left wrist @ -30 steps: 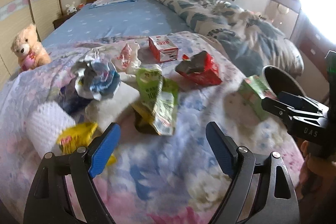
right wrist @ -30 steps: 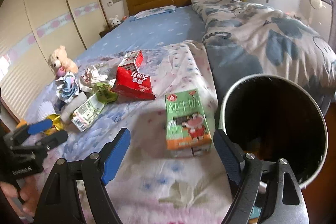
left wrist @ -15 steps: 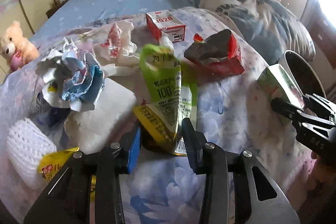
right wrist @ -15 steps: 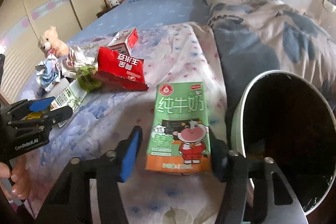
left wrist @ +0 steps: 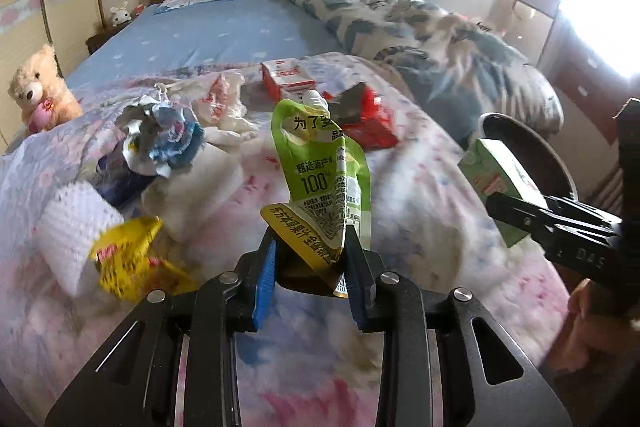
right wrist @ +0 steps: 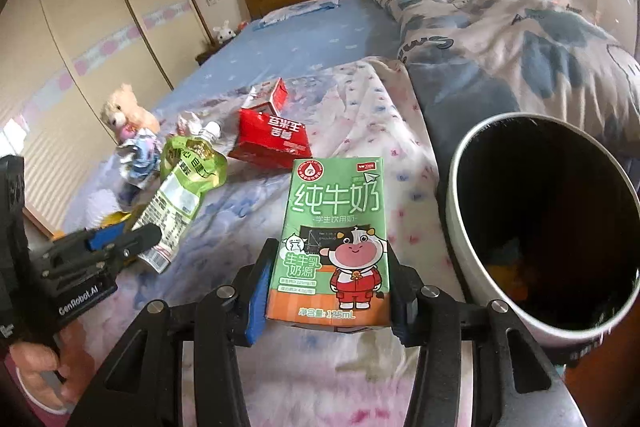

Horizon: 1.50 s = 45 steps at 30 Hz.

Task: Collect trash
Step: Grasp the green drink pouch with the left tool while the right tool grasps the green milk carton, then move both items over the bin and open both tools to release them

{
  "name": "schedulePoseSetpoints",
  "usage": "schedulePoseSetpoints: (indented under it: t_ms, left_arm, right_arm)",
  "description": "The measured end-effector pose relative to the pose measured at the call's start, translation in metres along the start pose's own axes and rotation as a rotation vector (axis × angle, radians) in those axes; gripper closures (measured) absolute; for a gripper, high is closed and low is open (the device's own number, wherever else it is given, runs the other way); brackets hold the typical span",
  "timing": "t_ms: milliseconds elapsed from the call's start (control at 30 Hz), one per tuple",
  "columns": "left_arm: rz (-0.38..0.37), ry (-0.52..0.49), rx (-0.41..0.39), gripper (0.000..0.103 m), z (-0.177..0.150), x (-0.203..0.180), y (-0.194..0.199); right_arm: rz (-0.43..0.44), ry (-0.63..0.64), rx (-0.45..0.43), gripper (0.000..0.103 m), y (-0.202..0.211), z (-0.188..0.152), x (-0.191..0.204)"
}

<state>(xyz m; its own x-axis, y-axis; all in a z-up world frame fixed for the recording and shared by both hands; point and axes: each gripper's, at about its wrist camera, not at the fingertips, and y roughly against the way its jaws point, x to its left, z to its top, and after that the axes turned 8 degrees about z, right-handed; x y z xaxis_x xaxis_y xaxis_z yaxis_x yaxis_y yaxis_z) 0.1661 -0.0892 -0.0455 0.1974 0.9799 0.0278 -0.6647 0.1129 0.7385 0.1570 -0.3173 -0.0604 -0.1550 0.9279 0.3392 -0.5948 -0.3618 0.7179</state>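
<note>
My left gripper [left wrist: 312, 259] is closing on the bottom edge of a green drink pouch [left wrist: 320, 167], which stands upright between its blue pads, raised off the floral bedspread [left wrist: 420, 227]. The right wrist view shows the same pouch [right wrist: 188, 179] tilted up from the left gripper [right wrist: 120, 239]. My right gripper [right wrist: 326, 291] is shut on the lower end of a green milk carton [right wrist: 336, 219], held just left of the white bin [right wrist: 464, 195] with its dark inside. In the left wrist view the carton [left wrist: 496, 179] sits in the right gripper [left wrist: 516, 211], in front of the bin [left wrist: 532, 143].
More litter lies on the bed: a red snack bag [left wrist: 372, 123], a red-and-white box [left wrist: 286, 77], a crumpled blue-silver wrapper [left wrist: 168, 135], a yellow wrapper [left wrist: 128, 255] and a white foam net [left wrist: 72, 227]. A teddy bear [left wrist: 36, 91] sits far left; a bunched duvet [left wrist: 440, 39] lies right.
Both grippers went from wide open to closed on trash. The left took the green pouch and tipped it upright; the right took the milk carton beside the bin.
</note>
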Motion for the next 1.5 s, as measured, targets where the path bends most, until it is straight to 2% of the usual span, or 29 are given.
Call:
schedulePoseSetpoints:
  t_ms: [433, 867, 1500]
  left_arm:
    - [-0.123, -0.068, -0.028, 0.074, -0.01, -0.056, 0.032]
    - [-0.208, -0.132, -0.006, 0.074, 0.0, -0.109, 0.027]
    - [-0.258, -0.225, 0.005, 0.074, 0.028, -0.179, 0.009]
  right_arm:
    - [-0.034, -0.066, -0.056, 0.055, 0.049, -0.023, -0.022]
    - [-0.098, -0.137, -0.115, 0.055, 0.087, -0.027, -0.065]
    - [-0.148, -0.209, -0.148, 0.055, 0.104, -0.012, -0.124]
